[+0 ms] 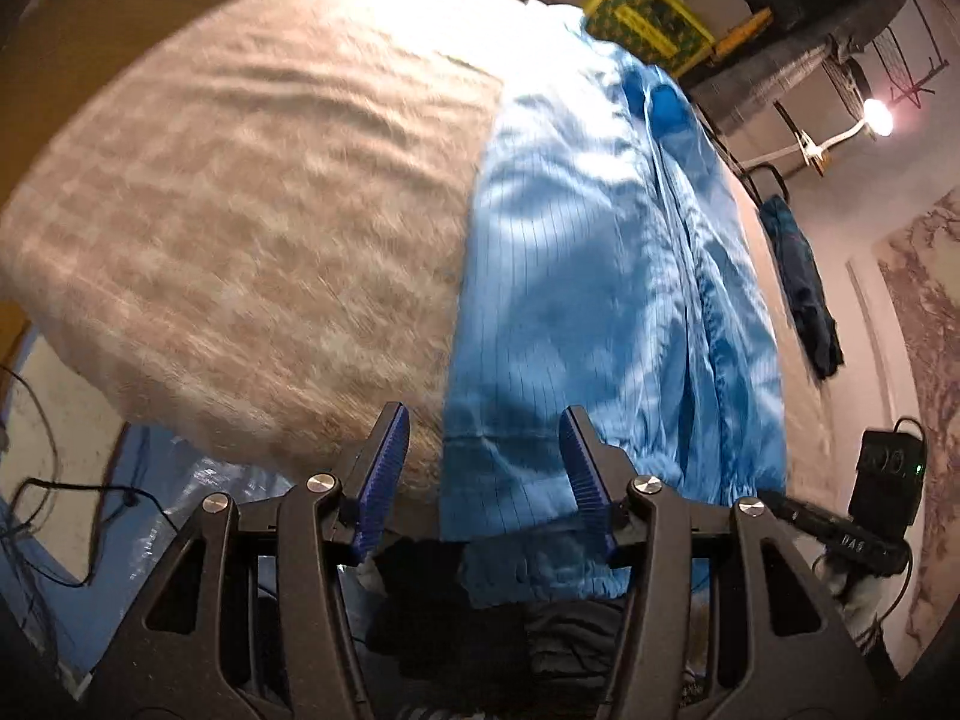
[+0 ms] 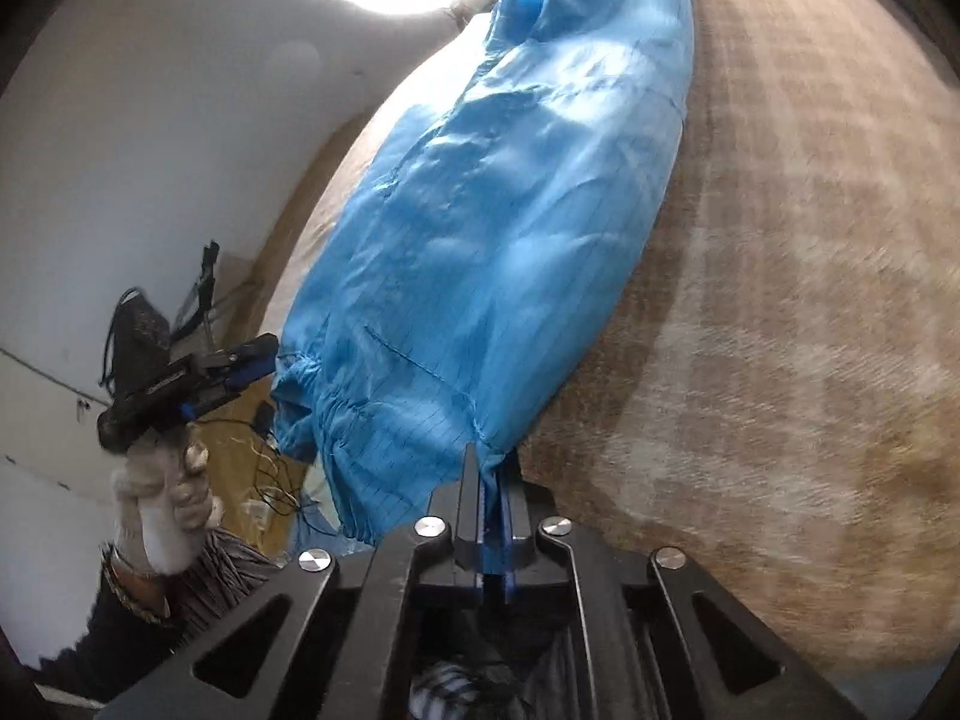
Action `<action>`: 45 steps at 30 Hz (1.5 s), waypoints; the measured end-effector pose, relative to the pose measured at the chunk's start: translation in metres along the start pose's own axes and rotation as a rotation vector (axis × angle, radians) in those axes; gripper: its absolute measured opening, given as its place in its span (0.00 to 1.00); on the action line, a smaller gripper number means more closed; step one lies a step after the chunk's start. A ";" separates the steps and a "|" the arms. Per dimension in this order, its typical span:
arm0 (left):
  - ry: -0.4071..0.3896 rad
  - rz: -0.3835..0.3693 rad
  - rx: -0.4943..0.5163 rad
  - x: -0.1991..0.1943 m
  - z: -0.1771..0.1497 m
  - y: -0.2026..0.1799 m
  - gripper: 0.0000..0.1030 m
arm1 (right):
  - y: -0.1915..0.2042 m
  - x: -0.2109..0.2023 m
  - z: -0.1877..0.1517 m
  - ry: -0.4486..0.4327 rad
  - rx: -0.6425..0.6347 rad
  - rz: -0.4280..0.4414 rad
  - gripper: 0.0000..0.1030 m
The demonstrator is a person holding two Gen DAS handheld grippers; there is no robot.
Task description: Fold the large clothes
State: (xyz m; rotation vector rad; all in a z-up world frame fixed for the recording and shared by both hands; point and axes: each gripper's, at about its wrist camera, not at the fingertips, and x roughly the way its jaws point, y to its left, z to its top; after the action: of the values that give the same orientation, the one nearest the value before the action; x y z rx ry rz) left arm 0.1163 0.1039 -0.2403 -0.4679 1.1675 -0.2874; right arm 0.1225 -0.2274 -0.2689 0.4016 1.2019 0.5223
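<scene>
We see the blue garment (image 1: pixel 606 276) lying lengthwise on the beige checked blanket (image 1: pixel 252 228), its gathered hem toward us. Our left gripper (image 1: pixel 483 468) hangs above that hem with its jaws spread wide, holding nothing. Our right gripper (image 2: pixel 492 480) is clamped on the garment's hem corner.
</scene>
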 end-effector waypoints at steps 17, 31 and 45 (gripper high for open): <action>0.041 -0.151 0.000 0.004 -0.004 -0.004 0.03 | 0.001 0.011 -0.011 0.007 0.042 0.111 0.04; 0.093 -0.172 0.001 -0.028 -0.055 -0.006 0.02 | -0.002 -0.004 -0.050 0.106 0.085 0.096 0.00; 0.049 -0.311 -0.008 -0.066 0.004 -0.054 0.02 | -0.015 -0.064 -0.008 -0.013 0.138 0.266 0.00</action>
State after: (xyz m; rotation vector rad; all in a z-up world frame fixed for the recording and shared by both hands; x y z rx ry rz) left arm 0.0972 0.0880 -0.1590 -0.6537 1.1428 -0.5652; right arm 0.1006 -0.2763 -0.2307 0.6877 1.1827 0.6655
